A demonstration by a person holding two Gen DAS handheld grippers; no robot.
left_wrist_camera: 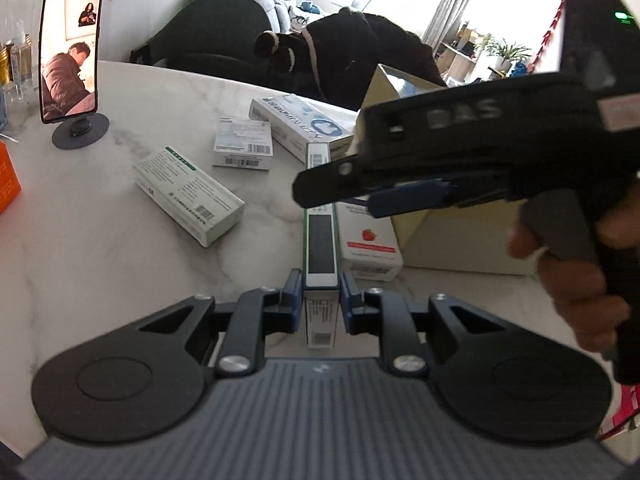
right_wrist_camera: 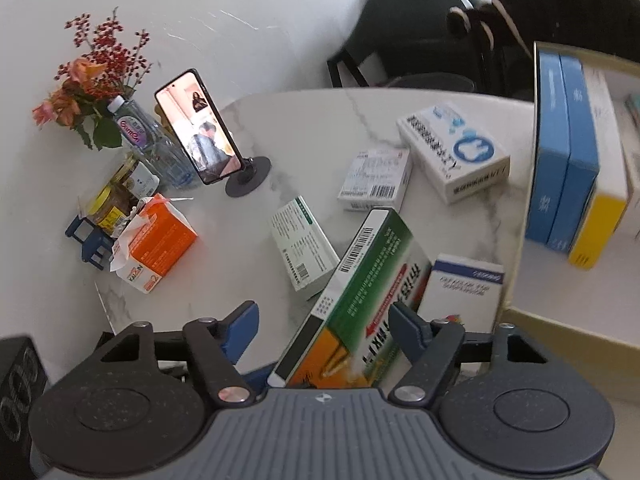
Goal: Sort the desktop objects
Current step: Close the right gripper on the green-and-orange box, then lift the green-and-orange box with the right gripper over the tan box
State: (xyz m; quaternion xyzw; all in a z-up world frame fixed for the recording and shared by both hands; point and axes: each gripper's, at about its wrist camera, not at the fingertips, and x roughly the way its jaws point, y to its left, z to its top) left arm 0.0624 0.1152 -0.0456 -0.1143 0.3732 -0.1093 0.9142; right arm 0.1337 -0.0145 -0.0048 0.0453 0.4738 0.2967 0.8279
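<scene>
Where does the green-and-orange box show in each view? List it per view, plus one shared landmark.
Left wrist: green-and-orange box edge-on at bottom centre, clamped in the left gripper.
Right wrist: the box at bottom centre, tilted, broad face showing.
Shared landmark: phone on its stand, upper left in both.

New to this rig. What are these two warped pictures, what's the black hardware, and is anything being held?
No robot: a person holds a trigger-operated two-finger gripper in each hand, each with a fisheye camera looking along its fingers. In the left wrist view, the left gripper is shut on a green box standing on edge; the right gripper crosses the frame, a hand on its handle. In the right wrist view, the right gripper is open around the same green box. On the marble table: loose white boxes, a phone on a stand, and a tray holding blue boxes.
</scene>
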